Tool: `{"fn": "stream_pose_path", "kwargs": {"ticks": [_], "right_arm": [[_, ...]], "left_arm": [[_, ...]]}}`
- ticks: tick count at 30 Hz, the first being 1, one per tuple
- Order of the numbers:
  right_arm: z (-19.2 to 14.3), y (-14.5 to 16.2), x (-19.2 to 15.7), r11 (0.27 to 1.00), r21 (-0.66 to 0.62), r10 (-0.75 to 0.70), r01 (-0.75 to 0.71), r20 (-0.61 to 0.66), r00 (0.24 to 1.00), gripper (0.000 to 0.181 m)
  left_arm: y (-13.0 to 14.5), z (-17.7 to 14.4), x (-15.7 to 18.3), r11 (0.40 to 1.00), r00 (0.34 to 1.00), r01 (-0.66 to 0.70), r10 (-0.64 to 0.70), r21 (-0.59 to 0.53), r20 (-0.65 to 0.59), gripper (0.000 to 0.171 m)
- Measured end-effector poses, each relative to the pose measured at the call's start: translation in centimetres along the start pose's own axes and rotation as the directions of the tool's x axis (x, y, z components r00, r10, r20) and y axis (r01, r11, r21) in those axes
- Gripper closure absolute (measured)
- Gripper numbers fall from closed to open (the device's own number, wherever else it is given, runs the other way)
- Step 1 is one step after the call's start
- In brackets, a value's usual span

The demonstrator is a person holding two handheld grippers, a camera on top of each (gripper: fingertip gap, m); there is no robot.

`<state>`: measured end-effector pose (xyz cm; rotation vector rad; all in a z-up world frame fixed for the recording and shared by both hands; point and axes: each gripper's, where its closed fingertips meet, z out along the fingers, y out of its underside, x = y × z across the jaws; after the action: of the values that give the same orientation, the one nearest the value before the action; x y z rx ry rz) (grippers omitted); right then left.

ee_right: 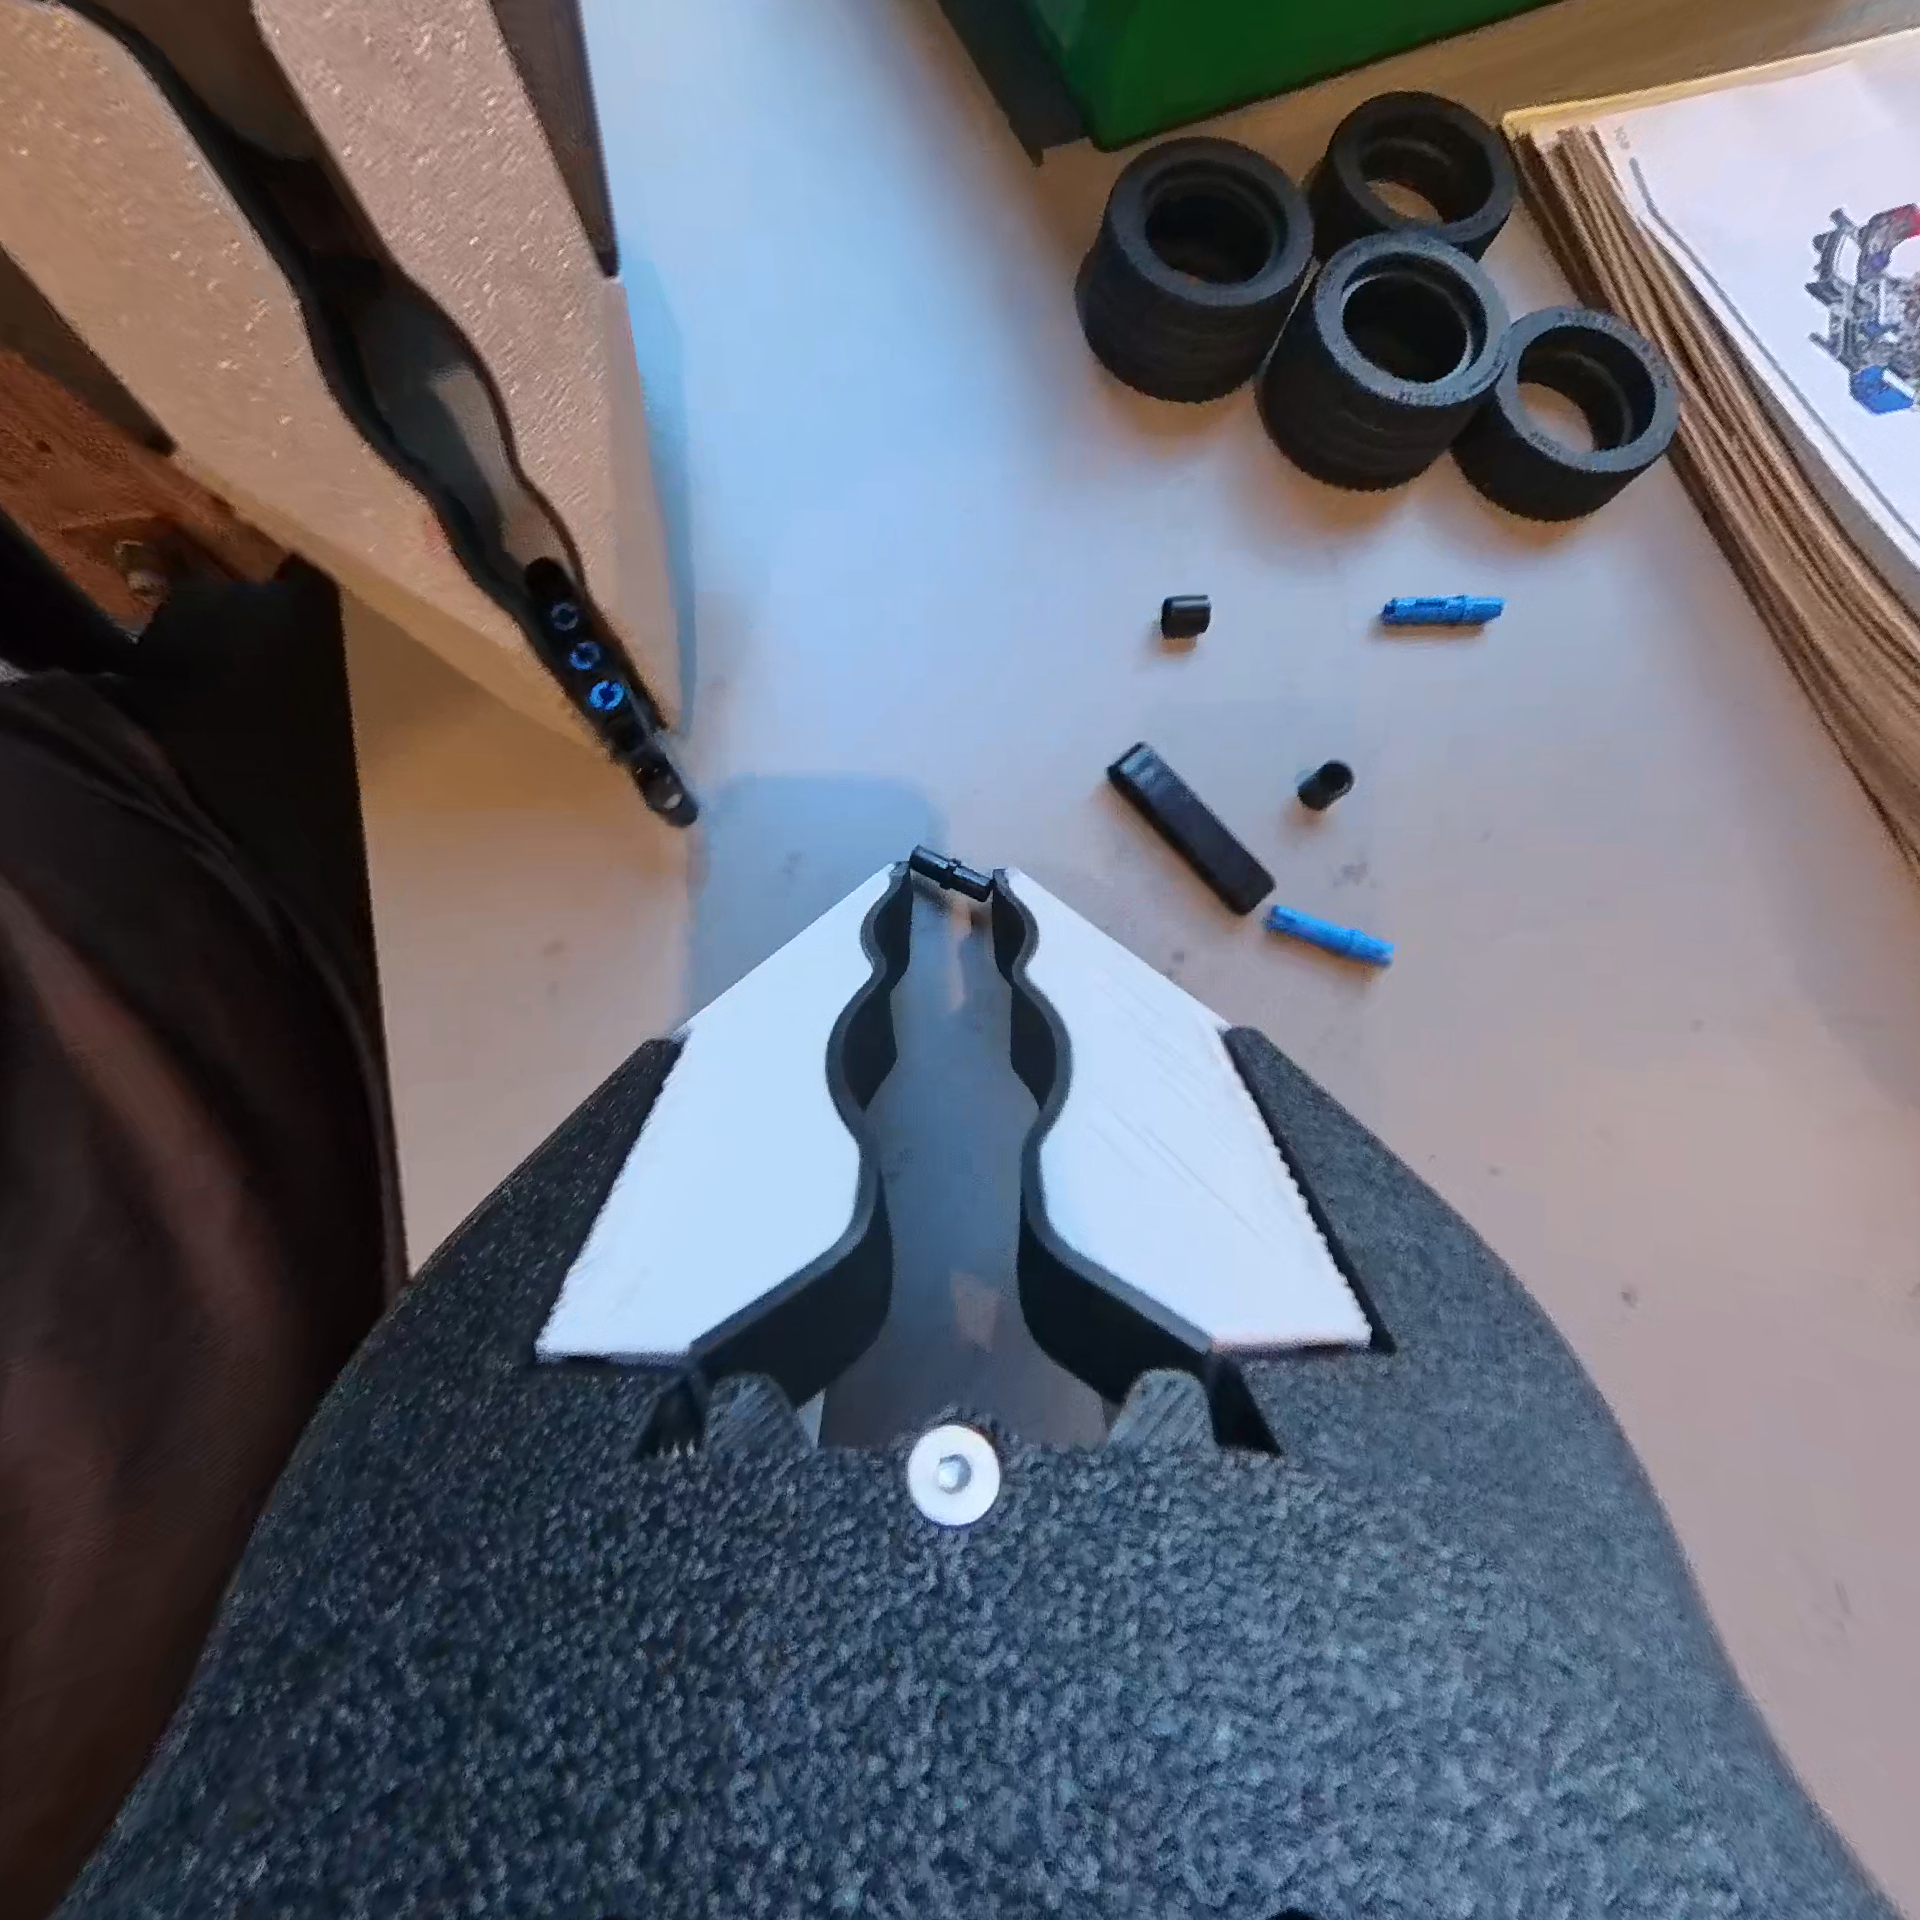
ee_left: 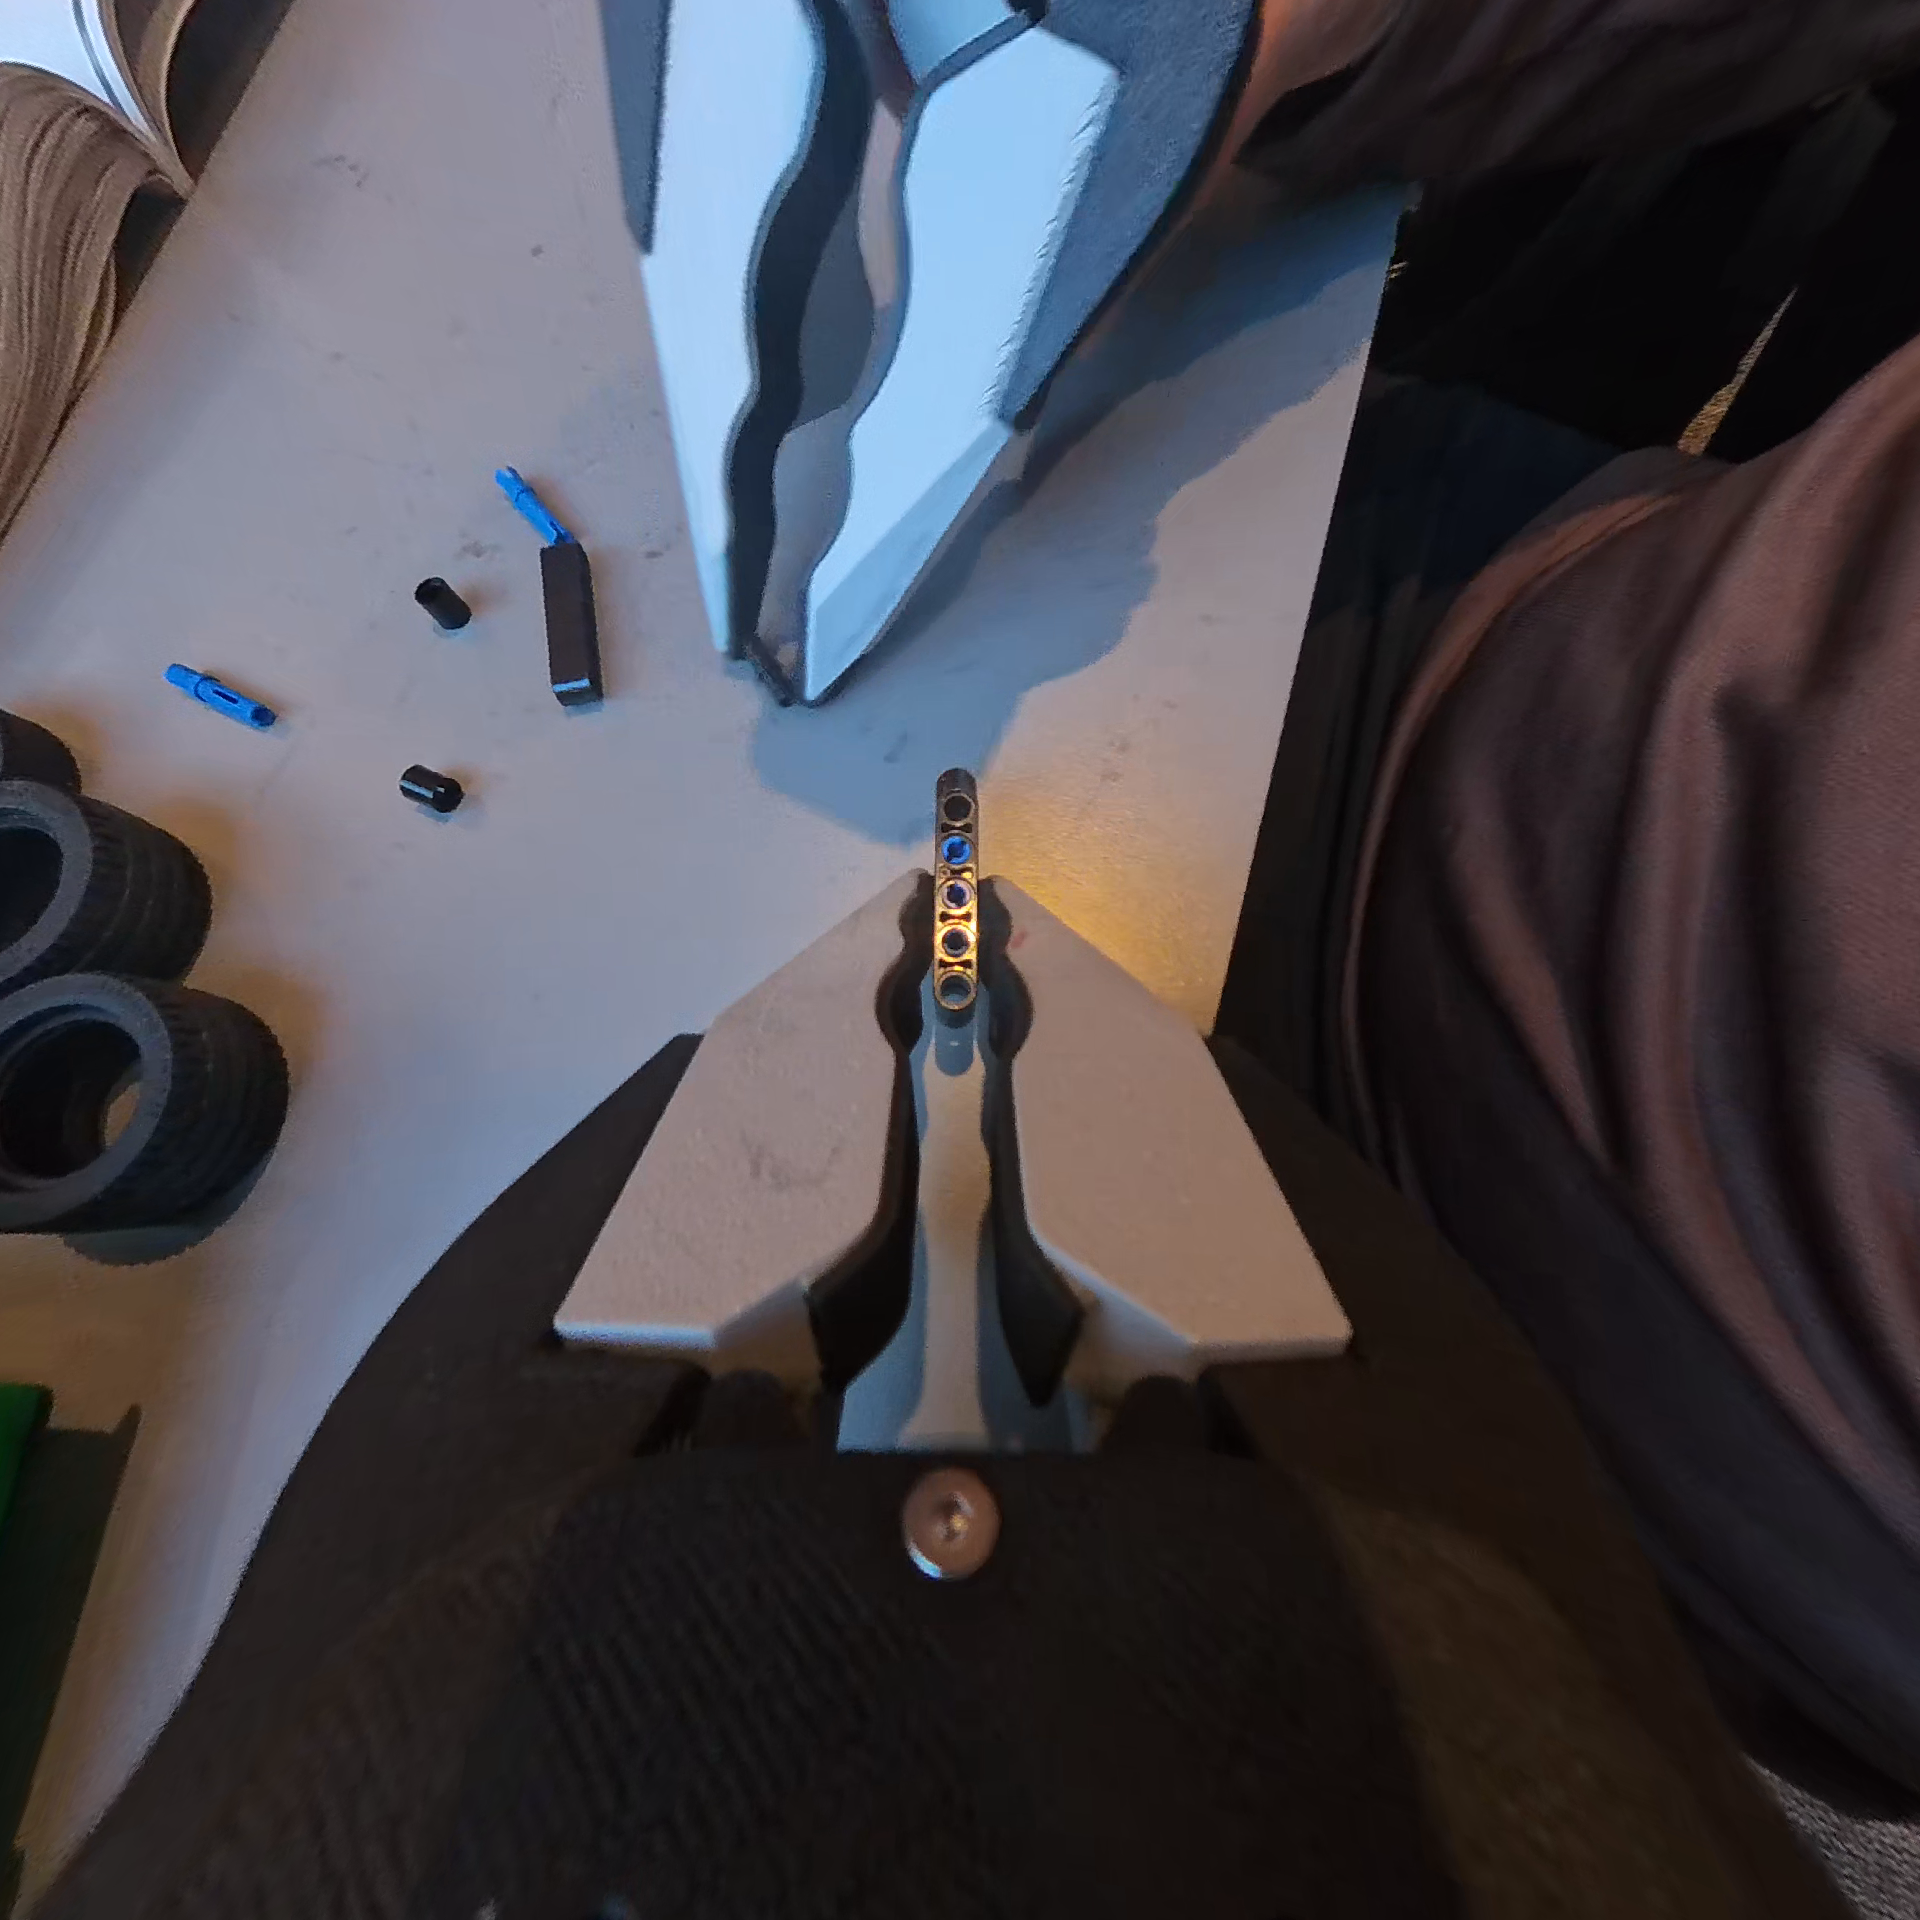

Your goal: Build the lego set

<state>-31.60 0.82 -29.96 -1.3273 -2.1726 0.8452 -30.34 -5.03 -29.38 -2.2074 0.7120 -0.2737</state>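
Beside four tires (ee_right: pixel 1371 301), two blue pins (ee_right: pixel 1439 610) lie.

Tyres (ee_right: pixel 1371 301) behind the loose pins (ee_right: pixel 1439 610), booklet (ee_right: pixel 1766 343) right of them, beam (ee_right: pixel 1190 828) among pins.

I am working at a pale table (ee_right: pixel 935 520), like a desk at home. Black toy tires (ee_right: pixel 1371 301) are sitting on it, just beside an open picture booklet (ee_right: pixel 1787 343). A green box (ee_right: pixel 1195 52) is lying behind the tires.
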Motion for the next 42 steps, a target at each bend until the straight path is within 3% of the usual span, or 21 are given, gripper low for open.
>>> {"fn": "stream_pose_path", "kwargs": {"ticks": [6, 13, 17, 21, 24, 27, 31, 37, 42], "right_arm": [[-1.0, 1.0, -0.8, 0.999, -0.008, 0.048, -0.048, 0.020, 0.999, 0.165], [-2.1, 1.4, -2.0, 0.960, -0.026, 0.280, -0.279, 0.171, 0.945, 0.156], [-2.3, 2.1, -1.7, 0.980, -0.036, 0.200, -0.197, 0.124, 0.972, 0.167], [-2.1, 1.7, -0.8, 0.981, -0.015, 0.196, -0.195, 0.076, 0.978, 0.164], [-1.7, 1.5, -0.5, 0.995, 0.000, 0.095, -0.095, 0.043, 0.995, 0.161], [-1.3, 1.3, -0.8, 1.000, 0.020, 0.017, -0.018, 0.069, 0.997, 0.164], [-1.2, 1.3, -0.8, 0.999, 0.025, 0.045, -0.049, 0.132, 0.990, 0.176], [-1.4, 0.8, -1.6, 0.999, 0.024, 0.045, -0.048, 0.131, 0.990, 0.177], [-2.5, 0.2, -1.8, 0.995, 0.017, 0.095, -0.096, 0.090, 0.991, 0.177]], "left_arm": [[-0.1, 0.1, 0.0, 1.000, 1.000, 0.004, -0.004, 0.000, -0.010, 0.167], [-0.1, 0.2, 0.0, 1.000, 1.000, 0.004, -0.004, 0.000, -0.009, 0.167], [-0.1, 0.2, 0.0, 1.000, 1.000, 0.006, -0.006, 0.000, -0.012, 0.167], [-0.1, 0.2, 0.0, 1.000, 1.000, 0.005, -0.005, 0.000, -0.011, 0.167], [-0.1, 0.2, 0.0, 1.000, 1.000, 0.005, -0.005, 0.000, -0.012, 0.167], [-0.1, 0.2, 0.0, 1.000, 1.000, 0.006, -0.006, 0.001, -0.013, 0.167], [-0.1, 0.2, 0.0, 1.000, 1.000, 0.004, -0.004, 0.000, -0.008, 0.167], [-0.9, 1.1, -0.7, 1.000, 0.997, -0.025, 0.025, -0.004, 0.067, 0.167], [-1.1, 1.5, -3.4, 0.989, 0.934, -0.128, 0.145, -0.071, 0.328, 0.167]]}}
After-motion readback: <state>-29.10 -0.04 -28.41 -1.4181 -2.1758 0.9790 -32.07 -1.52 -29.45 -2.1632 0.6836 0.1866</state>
